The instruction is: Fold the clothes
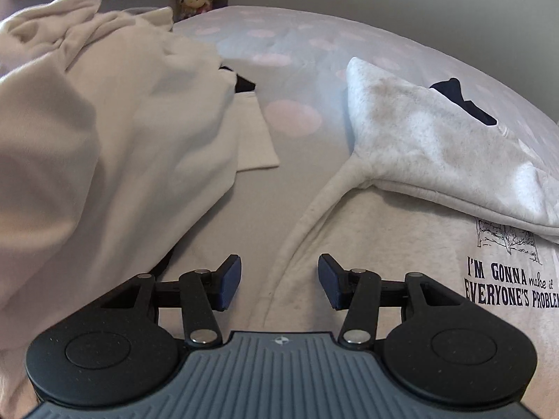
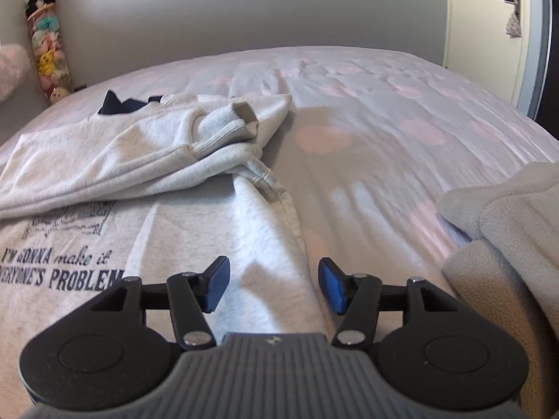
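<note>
**Sweatshirt half folded, both jaws empty**

On my far left a cream fleece garment [image 1: 104, 132] lies heaped on the bed [image 1: 279, 35], not yet touched by this fold. Just beyond its edge sits a flat white piece of cloth [image 1: 255, 132]; I cannot tell what it is.

My left gripper [image 1: 279, 284] hangs over the left edge of the grey printed sweatshirt [image 1: 384, 279], jaws standing apart with nothing between them but the fabric below. A sleeve [image 1: 314, 206] runs up from there toward the part already folded over the chest, above the printed slogan [image 1: 506, 286].

My right gripper [image 2: 274, 288] hovers over the sweatshirt's right side [image 2: 272, 230], jaws likewise apart and holding nothing; the cloth lies under them, not pinched. Ahead, the ribbed cuff [image 2: 227, 125] rests on top of the folded-over layer. To my right, more cream fleece [image 2: 506, 244] crowds the edge of the bed.

I judge I am between folds: the top is turned down, the body still spread. Next I would lower both jaws onto the side edges, pinch through the layers, and carry them inward or up together, keeping the cuff from sliding off.
</note>
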`<state>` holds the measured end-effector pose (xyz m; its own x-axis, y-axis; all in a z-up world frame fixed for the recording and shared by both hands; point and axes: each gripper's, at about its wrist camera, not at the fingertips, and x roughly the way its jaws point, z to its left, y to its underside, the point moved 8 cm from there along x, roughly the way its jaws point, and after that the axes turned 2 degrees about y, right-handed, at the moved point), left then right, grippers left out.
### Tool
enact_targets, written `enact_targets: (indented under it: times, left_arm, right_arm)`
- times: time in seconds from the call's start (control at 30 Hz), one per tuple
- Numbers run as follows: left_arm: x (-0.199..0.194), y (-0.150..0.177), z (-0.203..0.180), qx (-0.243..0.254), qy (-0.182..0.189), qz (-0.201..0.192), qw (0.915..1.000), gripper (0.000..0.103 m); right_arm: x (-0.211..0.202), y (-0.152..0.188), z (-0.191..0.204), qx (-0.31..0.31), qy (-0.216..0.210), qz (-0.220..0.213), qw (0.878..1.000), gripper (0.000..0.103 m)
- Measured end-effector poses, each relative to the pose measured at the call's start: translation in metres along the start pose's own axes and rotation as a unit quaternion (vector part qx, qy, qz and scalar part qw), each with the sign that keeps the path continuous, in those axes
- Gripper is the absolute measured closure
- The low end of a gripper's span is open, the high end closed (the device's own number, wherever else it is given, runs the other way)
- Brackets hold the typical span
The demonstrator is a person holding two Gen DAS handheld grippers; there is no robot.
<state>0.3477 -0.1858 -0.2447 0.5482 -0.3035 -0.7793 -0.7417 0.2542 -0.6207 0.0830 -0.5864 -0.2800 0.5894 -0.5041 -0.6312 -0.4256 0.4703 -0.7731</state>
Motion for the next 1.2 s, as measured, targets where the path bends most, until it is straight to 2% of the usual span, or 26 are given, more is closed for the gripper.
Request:
enact_targets:
  times: [0.17, 0.3, 0.4, 0.47, 0.53, 0.63, 0.9, 1.0, 1.1, 1.13, 1.2]
  left_arm:
    - [0.020, -0.021, -0.034, 0.104, -0.009, -0.017, 0.9944, 0.056]
    - [0.039, -0.034, -0.072, 0.199, -0.010, -0.030, 0.9796, 0.056]
    - [0.054, -0.044, -0.091, 0.249, -0.020, -0.048, 0.9670, 0.059]
    - [0.060, -0.051, -0.095, 0.252, -0.015, -0.054, 0.9660, 0.076]
    - [0.062, -0.054, -0.095, 0.236, 0.003, -0.053, 0.9702, 0.088]
    - [0.056, -0.058, -0.089, 0.219, 0.006, -0.070, 0.9732, 0.092]
    - [0.073, -0.055, -0.062, 0.171, -0.019, -0.043, 0.9842, 0.092]
    - [0.067, -0.056, -0.063, 0.161, -0.007, -0.039, 0.9861, 0.091]
    - [0.055, -0.051, -0.054, 0.129, 0.013, -0.025, 0.9913, 0.078]
    - [0.050, -0.046, -0.049, 0.118, 0.007, -0.015, 0.9929, 0.075]
    - [0.040, -0.034, -0.039, 0.098, 0.003, 0.006, 0.9952, 0.075]
  right_arm:
    - [-0.005, -0.001, 0.004, 0.002, 0.001, -0.021, 1.000, 0.038]
    - [0.001, 0.004, 0.005, 0.007, 0.003, -0.012, 1.000, 0.038]
    - [0.006, 0.007, 0.005, 0.006, 0.005, -0.009, 1.000, 0.037]
    - [0.009, 0.009, 0.005, 0.003, 0.006, -0.010, 1.000, 0.035]
    - [0.011, 0.009, 0.006, 0.000, 0.006, -0.011, 1.000, 0.033]
    - [0.013, 0.009, 0.006, 0.000, 0.004, -0.013, 1.000, 0.031]
    - [0.017, 0.008, 0.005, 0.004, 0.000, -0.012, 1.000, 0.030]
    - [0.017, 0.008, 0.004, 0.007, -0.003, -0.010, 1.000, 0.030]
    - [0.017, 0.009, 0.006, 0.004, -0.005, -0.003, 1.000, 0.028]
    - [0.017, 0.009, 0.006, 0.003, -0.006, 0.000, 1.000, 0.027]
    - [0.015, 0.010, 0.007, 0.002, -0.008, 0.008, 1.000, 0.026]
